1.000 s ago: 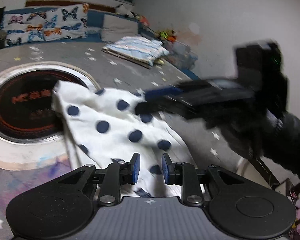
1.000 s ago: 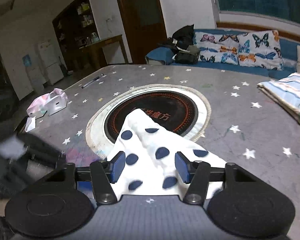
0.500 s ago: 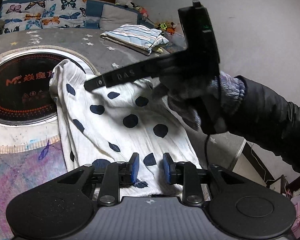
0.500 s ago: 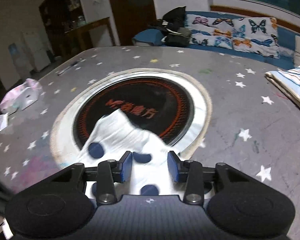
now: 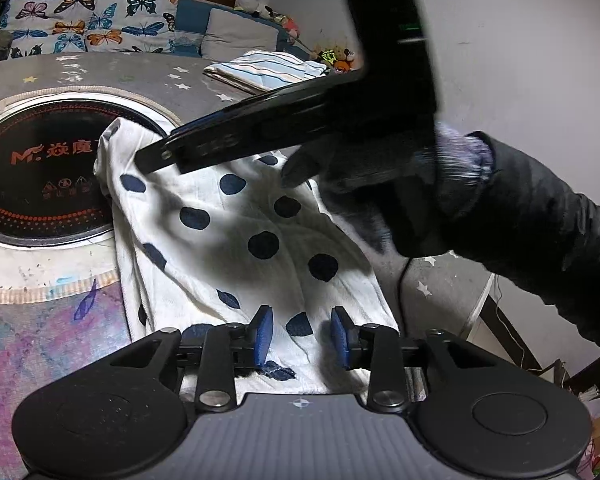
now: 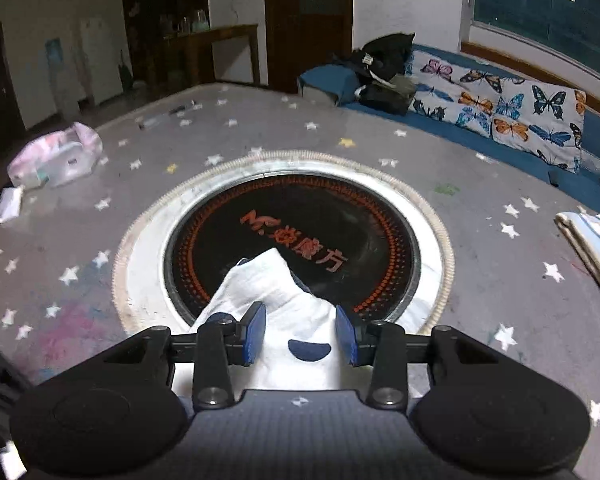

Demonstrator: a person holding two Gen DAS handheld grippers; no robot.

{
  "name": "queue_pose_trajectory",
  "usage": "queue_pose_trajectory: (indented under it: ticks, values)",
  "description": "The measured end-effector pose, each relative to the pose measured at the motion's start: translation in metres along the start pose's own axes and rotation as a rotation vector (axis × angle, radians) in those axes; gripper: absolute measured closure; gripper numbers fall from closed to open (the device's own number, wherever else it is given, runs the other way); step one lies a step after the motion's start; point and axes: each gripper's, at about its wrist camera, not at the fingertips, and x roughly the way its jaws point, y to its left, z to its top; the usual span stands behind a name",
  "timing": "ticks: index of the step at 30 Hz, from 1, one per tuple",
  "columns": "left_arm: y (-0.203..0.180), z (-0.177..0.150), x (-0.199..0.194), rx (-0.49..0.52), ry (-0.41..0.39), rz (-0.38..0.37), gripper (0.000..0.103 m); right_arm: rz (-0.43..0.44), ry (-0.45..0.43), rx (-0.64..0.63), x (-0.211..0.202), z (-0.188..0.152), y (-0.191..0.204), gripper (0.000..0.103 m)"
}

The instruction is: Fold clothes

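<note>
A white cloth with dark blue dots (image 5: 236,240) lies on the grey star-patterned table, its far end over the round black cooktop (image 5: 32,176). My left gripper (image 5: 301,337) is open just above the cloth's near edge. My right gripper (image 6: 301,335) is open over the cloth's far end (image 6: 276,292), with cloth between its blue pads, and nothing is pinched. In the left wrist view the right gripper's body (image 5: 300,128) and the gloved hand reach across above the cloth.
The cooktop has a white ring (image 6: 148,240) around it. A folded striped cloth (image 5: 268,72) lies at the far right of the table. A pink-white packet (image 6: 56,160) lies at the far left. Butterfly cushions (image 6: 500,108) line the bench behind.
My right gripper has moved forward along the cloth to its far end over the cooktop. My left gripper's jaws have opened wider and it stays at the near edge.
</note>
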Motion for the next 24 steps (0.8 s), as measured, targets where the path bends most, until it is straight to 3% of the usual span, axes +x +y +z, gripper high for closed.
queue_pose_trajectory:
  ticks: [6, 9, 14, 17, 22, 24]
  values:
    - [0.004, 0.003, -0.013, -0.012, -0.031, 0.001, 0.061, -0.026, -0.038, 0.062, -0.002, 0.013, -0.012, 0.063]
    - [0.008, 0.004, -0.018, -0.024, -0.050, 0.007, 0.061, -0.014, -0.062, 0.071, -0.011, 0.023, -0.014, 0.057]
    - [0.012, 0.003, -0.015, -0.046, -0.052, 0.004, 0.058, 0.014, -0.013, -0.034, -0.005, 0.035, 0.009, 0.054]
    - [0.014, 0.000, -0.012, -0.050, -0.043, -0.004, 0.057, 0.001, 0.033, -0.116, 0.004, 0.035, 0.032, 0.042]
    - [0.016, -0.005, -0.009, -0.063, -0.044, -0.020, 0.057, -0.131, 0.134, -0.323, 0.033, 0.030, 0.068, 0.040]
    - [0.018, -0.006, -0.010, -0.071, -0.048, -0.027, 0.057, -0.172, 0.150, -0.340, 0.040, 0.032, 0.071, 0.040]
